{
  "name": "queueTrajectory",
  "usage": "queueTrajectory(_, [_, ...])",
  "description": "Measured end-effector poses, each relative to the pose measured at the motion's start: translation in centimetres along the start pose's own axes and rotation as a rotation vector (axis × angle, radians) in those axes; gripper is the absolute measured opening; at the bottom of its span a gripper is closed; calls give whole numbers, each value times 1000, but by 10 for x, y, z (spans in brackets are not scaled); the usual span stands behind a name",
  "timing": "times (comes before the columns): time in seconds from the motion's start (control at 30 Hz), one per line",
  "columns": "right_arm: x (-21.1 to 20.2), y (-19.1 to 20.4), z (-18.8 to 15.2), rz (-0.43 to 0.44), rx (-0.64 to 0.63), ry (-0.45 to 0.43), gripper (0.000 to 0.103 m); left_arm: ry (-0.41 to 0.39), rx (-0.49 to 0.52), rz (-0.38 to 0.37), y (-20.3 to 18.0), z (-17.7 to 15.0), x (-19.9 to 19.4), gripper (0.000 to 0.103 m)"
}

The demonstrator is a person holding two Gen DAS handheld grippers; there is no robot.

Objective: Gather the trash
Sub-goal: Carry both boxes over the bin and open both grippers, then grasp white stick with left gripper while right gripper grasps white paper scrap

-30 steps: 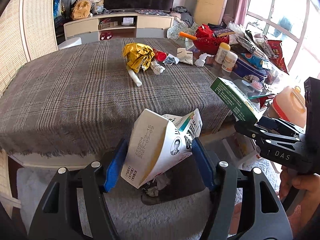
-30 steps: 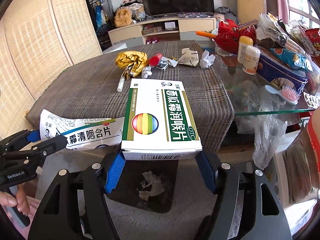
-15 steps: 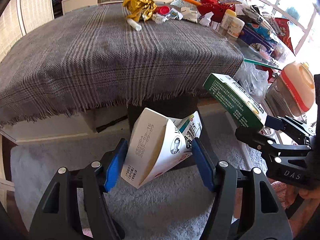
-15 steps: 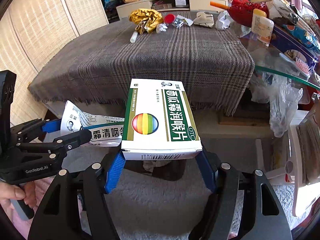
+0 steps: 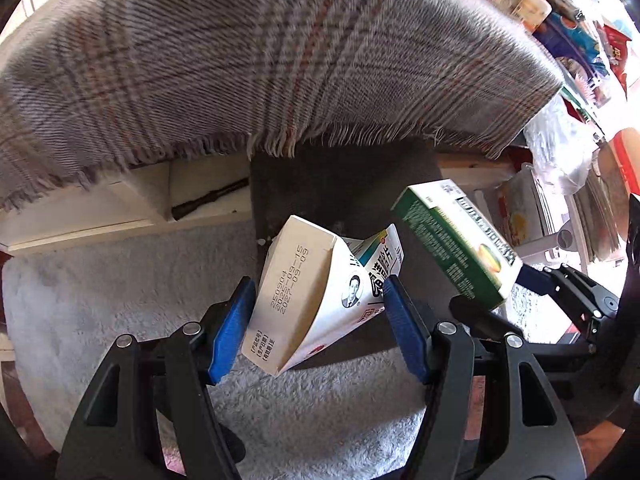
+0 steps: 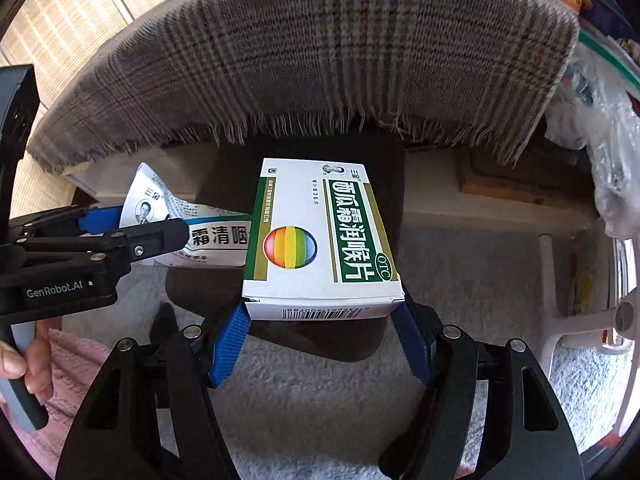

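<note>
Two boxes in hand, one per gripper. My left gripper (image 5: 316, 320) has its jaws about two-thirds open, clamped on the crushed white box (image 5: 304, 296), which sits skewed between the blue pads (image 5: 232, 324). My right gripper (image 6: 320, 332) is at much the same width, pinching the green box (image 6: 320, 240) flat by its near end, label up. Both boxes hang over the dark bin (image 6: 384, 184) on the pale rug (image 5: 100, 288), just below the fringed edge of the plaid cloth (image 5: 260, 60).

Risks, as I judge them:
- The white box is dented and gripped at an angle. It may twist on release and land on the rug, not in the bin.
- The green box is held only at its near end, so its far end could tip and catch the bin's rim.
- The two grippers are close together. Letting go of both at once could knock one box off the other.
- The cloth fringe hangs near the bin mouth and may snag a box.

Count: two boxes, two grippers, one bin, one rug, one cloth.
</note>
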State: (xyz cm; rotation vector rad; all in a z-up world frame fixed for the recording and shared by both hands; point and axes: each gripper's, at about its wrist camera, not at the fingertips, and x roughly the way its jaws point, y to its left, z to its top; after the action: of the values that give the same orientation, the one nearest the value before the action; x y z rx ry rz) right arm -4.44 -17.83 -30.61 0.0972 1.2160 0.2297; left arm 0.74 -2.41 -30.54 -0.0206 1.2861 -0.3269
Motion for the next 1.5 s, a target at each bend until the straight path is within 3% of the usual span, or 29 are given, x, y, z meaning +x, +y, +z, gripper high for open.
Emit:
queueTrajectory(0.23, [15,4,7,32,-5,46,74,7,13,3,-7,11,6,64])
queueTrajectory(0.37, [15,1,7,18,6,52,79,-19,7,25,-5,13,-1,81])
queueTrajectory(0.47, [8,-2,6,-18,2,44,83,-37,2,34,-2,12,-7,86])
queueTrajectory(0.53, [4,-3,4,-33,4,35,92,-52,-5,31,0,10,-13,89])
queueTrajectory(0.63, [-4,-7,3,-69,0,29,99,-70,-14,23,3,6,-25,95])
queueTrajectory(0.83, [-43,-17,20,-88,55,-26,100,-112,-21,-8,-1,4,-61,95])
queueTrajectory(1.13, [-118,-20,82,-69,85,-201,100,-200,-1,7,-8,41,-111,95])
queueTrajectory(1.3, [-129,-22,123,-70,86,-268,100,-237,-5,25,-5,75,-120,95])
queueTrajectory(1.5, [-114,-27,178,-68,108,-307,99,-253,-14,49,3,129,-106,94])
